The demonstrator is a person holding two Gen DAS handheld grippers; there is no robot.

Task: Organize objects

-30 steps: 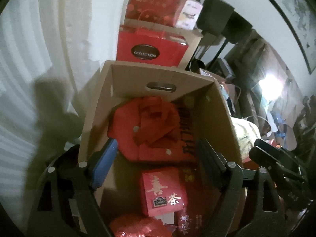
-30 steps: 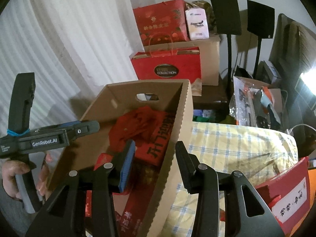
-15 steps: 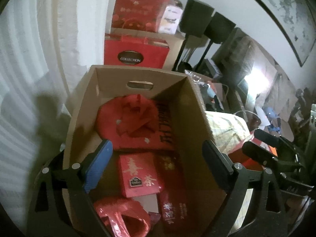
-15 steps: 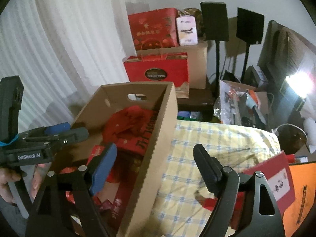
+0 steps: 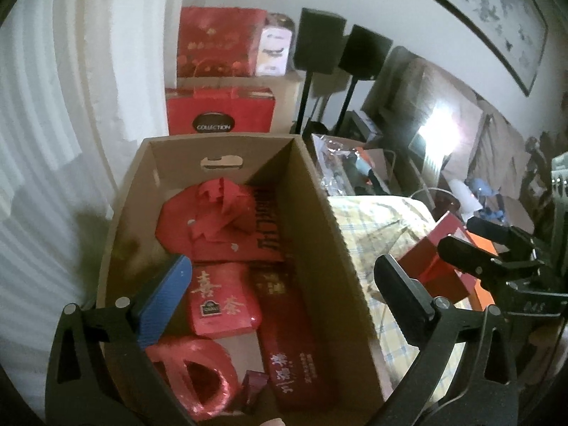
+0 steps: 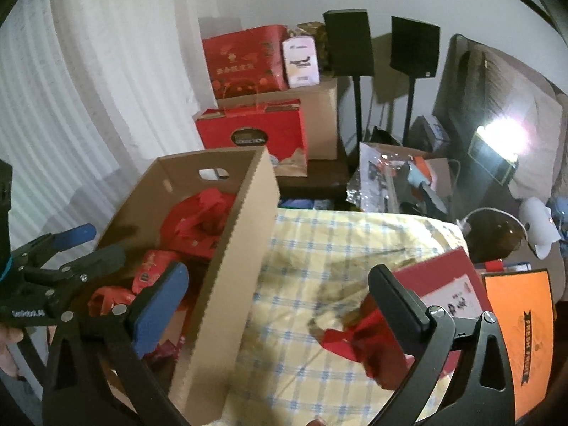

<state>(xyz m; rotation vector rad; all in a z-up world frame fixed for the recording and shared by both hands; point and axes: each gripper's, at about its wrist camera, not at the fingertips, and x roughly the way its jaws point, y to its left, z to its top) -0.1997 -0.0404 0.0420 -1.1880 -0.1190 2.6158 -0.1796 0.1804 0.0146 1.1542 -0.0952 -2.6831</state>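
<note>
An open cardboard box (image 5: 312, 220) holds red items: a red tea packet (image 5: 222, 298), a long dark red box (image 5: 287, 351), crumpled red paper (image 5: 220, 216) and a shiny red roll (image 5: 198, 372). My left gripper (image 5: 284, 294) is open and empty above the box, its jaws either side of the right wall. My right gripper (image 6: 280, 301) is open and empty, straddling that same wall (image 6: 238, 248). A red gift box (image 6: 436, 291) with a white label lies on the checked cloth (image 6: 319, 248) to the right.
An orange "Fresh Fruit" box (image 6: 525, 330) lies at the far right. Red gift bags (image 6: 255, 135) and a cardboard carton stand behind the box. Two black speakers on stands (image 6: 349, 46), a clutter-filled bag (image 6: 401, 177) and a bright lamp (image 6: 500, 138) are at the back right.
Both grippers have pulled back and up from the box. The right gripper's jaws opened wide and it swung right, bringing the red gift box and orange box into view.
</note>
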